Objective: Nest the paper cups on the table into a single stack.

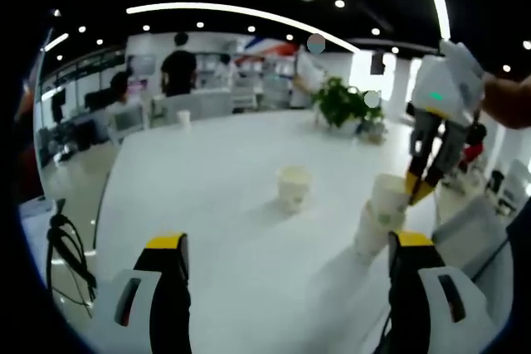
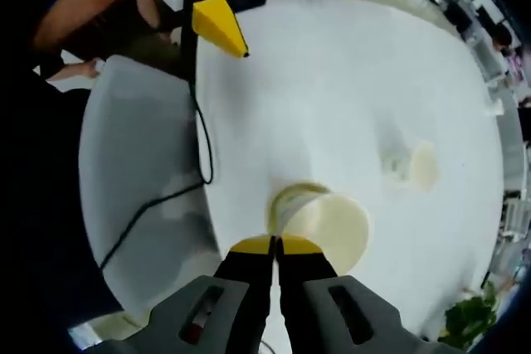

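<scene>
The left gripper view looked low across the desk (image 1: pixel 224 172) while the right gripper view looked steeply down near the same cups (image 2: pixel 328 221).

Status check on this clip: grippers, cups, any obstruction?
Right gripper shut on top cup of the stack. Left gripper open, holding nothing. One loose cup upright mid-table. Nothing blocking it.
</scene>
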`<move>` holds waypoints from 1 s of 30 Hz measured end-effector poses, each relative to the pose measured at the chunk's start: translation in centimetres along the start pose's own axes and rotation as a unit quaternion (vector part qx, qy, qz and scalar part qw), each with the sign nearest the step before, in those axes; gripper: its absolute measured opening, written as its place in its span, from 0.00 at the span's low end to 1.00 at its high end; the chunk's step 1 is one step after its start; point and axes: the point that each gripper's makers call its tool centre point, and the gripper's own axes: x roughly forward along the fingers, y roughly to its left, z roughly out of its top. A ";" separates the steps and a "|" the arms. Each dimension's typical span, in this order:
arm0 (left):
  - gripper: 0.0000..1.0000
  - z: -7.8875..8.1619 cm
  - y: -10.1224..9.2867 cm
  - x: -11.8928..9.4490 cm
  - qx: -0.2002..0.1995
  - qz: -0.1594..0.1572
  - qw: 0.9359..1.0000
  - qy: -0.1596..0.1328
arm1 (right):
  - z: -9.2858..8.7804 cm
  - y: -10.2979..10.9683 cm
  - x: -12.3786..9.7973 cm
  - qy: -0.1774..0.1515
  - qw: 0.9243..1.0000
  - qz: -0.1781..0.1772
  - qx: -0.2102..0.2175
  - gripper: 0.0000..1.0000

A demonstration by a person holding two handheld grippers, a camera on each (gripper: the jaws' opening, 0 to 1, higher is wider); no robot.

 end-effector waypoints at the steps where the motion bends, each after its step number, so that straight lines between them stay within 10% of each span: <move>1: 0.98 0.0 0.0 0.0 0.000 0.000 1.000 0.000 | 0.0 -0.1 0.2 -0.001 1.000 0.000 0.000 0.00; 30: 0.98 -0.7 -0.2 0.1 -0.001 -0.001 1.000 0.006 | 0.0 0.3 2.7 -0.014 1.000 -0.001 0.004 0.00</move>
